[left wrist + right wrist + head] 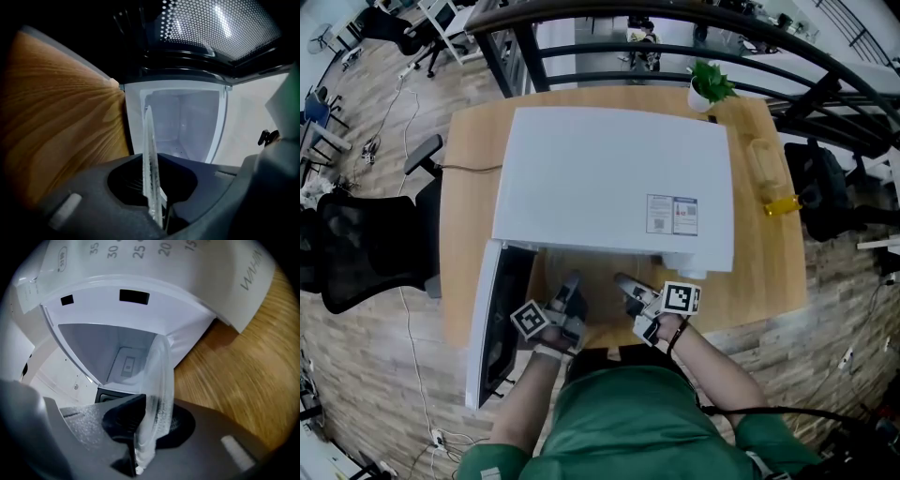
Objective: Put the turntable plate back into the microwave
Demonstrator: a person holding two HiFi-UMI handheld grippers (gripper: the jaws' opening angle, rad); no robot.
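Left gripper (569,286) and right gripper (625,284) each have fingers clamped on the glass turntable plate (157,390) rim. Plate is just outside the open microwave (614,178), over the table (473,150).

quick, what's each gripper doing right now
left gripper: closed, holding the turntable plate by its edge
right gripper: closed on the same turntable plate

We see a wooden table (473,150) on a plank floor (356,375). A potted plant (709,86) stands at its far right corner, and a clear bottle (769,173) with a yellow end lies along its right edge. A black office chair (356,248) stands to the left, and a dark railing (581,50) runs behind.
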